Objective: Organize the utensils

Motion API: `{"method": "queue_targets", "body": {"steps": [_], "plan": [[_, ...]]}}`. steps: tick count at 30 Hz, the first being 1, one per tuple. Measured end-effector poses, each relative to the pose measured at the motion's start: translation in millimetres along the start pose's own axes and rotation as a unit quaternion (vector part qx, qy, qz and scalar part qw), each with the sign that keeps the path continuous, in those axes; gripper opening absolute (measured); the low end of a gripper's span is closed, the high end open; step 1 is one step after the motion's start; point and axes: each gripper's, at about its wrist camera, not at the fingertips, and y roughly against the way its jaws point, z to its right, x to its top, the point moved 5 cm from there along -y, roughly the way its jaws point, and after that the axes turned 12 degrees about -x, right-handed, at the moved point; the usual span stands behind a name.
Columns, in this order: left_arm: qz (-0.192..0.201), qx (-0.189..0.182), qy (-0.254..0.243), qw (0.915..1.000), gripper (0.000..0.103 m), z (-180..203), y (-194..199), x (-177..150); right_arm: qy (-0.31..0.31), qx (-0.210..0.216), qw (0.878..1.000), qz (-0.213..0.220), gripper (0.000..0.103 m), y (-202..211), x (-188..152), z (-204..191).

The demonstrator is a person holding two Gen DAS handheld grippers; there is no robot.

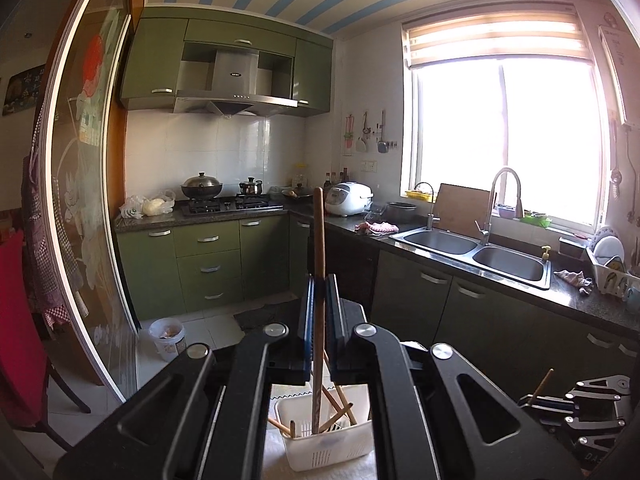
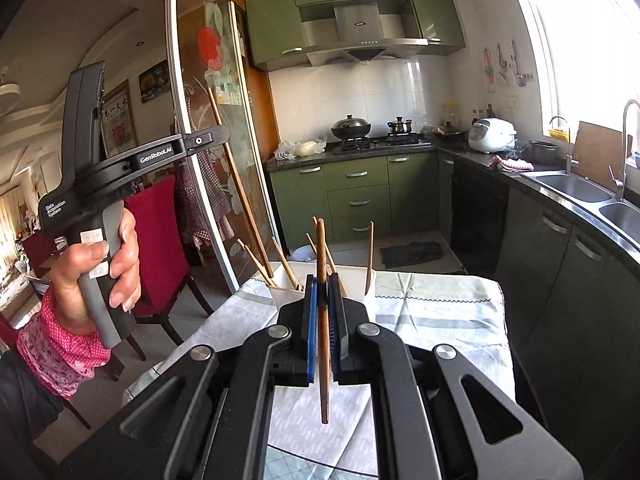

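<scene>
**Two claws, one chopstick each, above the white holder**

- Left claw (image 1: 319,292): blue pads pressed together on a long wooden chopstick (image 1: 318,264). The stick stands nearly upright, its upper end well above the fingers, its lower end reaching down into the white utensil basket (image 1: 332,446) seen below the claw.
- White utensil basket: slotted plastic, standing on the table (image 2: 440,320), which is covered by a pale cloth with green bands. Several more wooden chopsticks (image 2: 370,252) lean inside it at different angles, their tops spread apart.
- Right claw (image 2: 322,300): pads shut on a second chopstick (image 2: 323,360), held close to upright. Its pointed lower end hangs free above the cloth on the near side of the basket; its upper end rises in front of the basket's contents.
- Person's hand (image 2: 100,264): wrapped around the grey grip of the left tool, with a pink dotted sleeve (image 2: 60,348) at the wrist. In this right-wrist view the chopstick in that tool slants long across the glass sliding door (image 2: 200,120).
- Surroundings: green kitchen cabinets, a stove with a lidded wok (image 1: 201,187), a white rice cooker (image 1: 348,199), a double steel sink (image 1: 476,252) under a bright window, a red chair (image 2: 156,232) beside the table.
</scene>
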Motion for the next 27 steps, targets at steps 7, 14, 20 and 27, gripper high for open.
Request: {"method": "queue_targets", "body": {"steps": [7,14,20,27], "plan": [[-0.027,0.024,0.001,0.9993,0.005,-13.1,-40.0,-21.1,-0.006,0.005,1.000,0.007,0.006,1.8,6.5,5.2],[-0.060,0.022,0.016,0.9978,0.030,-25.9,-56.8,-51.9,-0.007,0.002,0.999,0.046,0.006,4.9,49.4,-3.8],[-0.033,0.023,0.021,0.9990,0.042,-26.2,-19.9,-52.8,-0.025,-0.020,0.995,0.092,0.006,-20.5,109.2,-2.5],[-0.011,0.036,0.009,0.9993,0.056,-25.6,47.2,-74.0,-0.024,-0.036,0.998,0.051,0.006,-103.7,120.1,-6.4]]}}
